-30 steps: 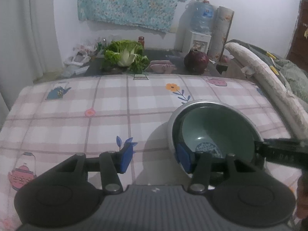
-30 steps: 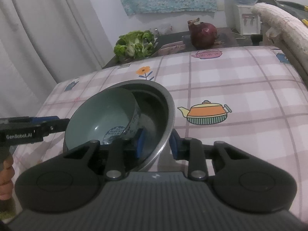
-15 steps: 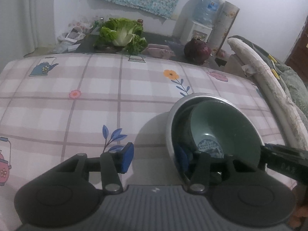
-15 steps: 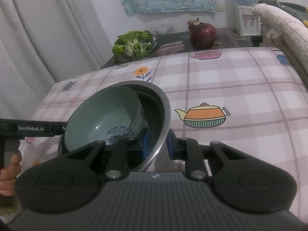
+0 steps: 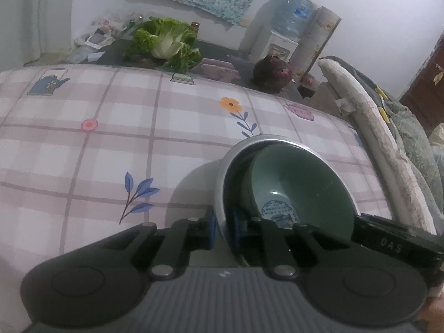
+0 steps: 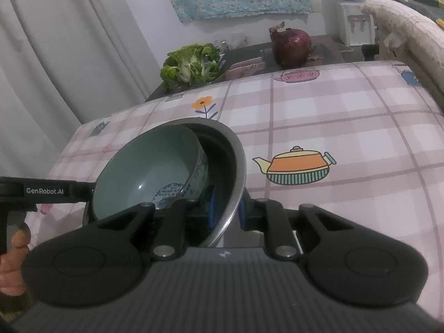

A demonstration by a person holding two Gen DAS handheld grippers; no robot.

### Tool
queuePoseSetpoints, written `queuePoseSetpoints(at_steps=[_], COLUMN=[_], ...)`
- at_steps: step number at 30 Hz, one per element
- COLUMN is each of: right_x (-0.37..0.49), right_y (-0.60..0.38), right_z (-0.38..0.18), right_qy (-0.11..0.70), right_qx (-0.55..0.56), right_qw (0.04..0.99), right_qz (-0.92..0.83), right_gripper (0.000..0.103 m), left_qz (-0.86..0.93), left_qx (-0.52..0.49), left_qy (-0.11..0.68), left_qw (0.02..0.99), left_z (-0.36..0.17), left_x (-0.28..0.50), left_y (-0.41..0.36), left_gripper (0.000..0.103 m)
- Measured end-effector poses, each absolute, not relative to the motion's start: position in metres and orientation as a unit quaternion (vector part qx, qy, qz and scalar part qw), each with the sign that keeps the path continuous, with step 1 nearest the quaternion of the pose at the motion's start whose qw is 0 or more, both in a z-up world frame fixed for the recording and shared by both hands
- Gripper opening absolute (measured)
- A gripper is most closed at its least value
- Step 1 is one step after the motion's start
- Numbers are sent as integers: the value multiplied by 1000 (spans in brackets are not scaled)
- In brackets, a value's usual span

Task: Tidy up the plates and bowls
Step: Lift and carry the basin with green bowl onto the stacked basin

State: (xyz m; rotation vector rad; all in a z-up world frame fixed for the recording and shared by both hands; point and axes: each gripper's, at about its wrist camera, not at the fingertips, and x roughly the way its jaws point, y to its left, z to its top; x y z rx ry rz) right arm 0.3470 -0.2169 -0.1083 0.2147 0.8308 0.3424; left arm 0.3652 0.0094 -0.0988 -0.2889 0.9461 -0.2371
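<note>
A steel bowl (image 5: 222,183) (image 6: 234,163) stands on the plaid tablecloth (image 5: 111,138) with a green ceramic bowl (image 5: 299,188) (image 6: 149,166) leaning tilted inside it. My left gripper (image 5: 223,229) is shut on the steel bowl's near-left rim, one blue pad inside the wall and one outside. On the opposite side, my right gripper (image 6: 227,211) is shut on the same rim in the same way. Each view shows the other gripper's black finger at the far side of the bowls. A hand (image 6: 11,263) holds the left gripper.
Beyond the cloth's far edge, a dark surface holds a lettuce (image 5: 163,41) (image 6: 191,66) and a dark red cabbage (image 5: 273,75) (image 6: 291,44). A water dispenser (image 5: 288,22) stands by the wall. A worn padded armrest (image 5: 374,127) runs along the right side.
The left gripper's jaws, wide apart a second ago with one pad out on the cloth, have shut on the steel bowl's rim. The right gripper's jaws narrowed onto the rim. The bowls stayed put.
</note>
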Motion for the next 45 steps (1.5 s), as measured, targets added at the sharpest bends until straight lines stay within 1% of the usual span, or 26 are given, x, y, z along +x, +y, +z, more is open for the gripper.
queuePoseSetpoints(at_steps=[13,22,28,38,45], right_x=[341,331,316,261,204], right_y=[-218,-221,-222,-224,-223], right_z=[-96,-80,-59,-18,-13], right_qy=[399,388,376,353,364], right_qx=[113,115,114,122,130], right_qw=[896,900,905,912,906], right_qz=[160,162,163,169,171], right_gripper=[15,15,15,15,15], left_qz=[-105,-104,-108,-107,-98], left_qx=[-144,-146,-147,-147,-149], left_qy=[454,442,428,403,412], left_qw=[873,879,885,897,894], left_z=[-90,-73,-52,-14,-16], left_x=[358,347,332,274,221], left_y=[8,6,5,5,5], left_gripper=[12,12,12,11,11])
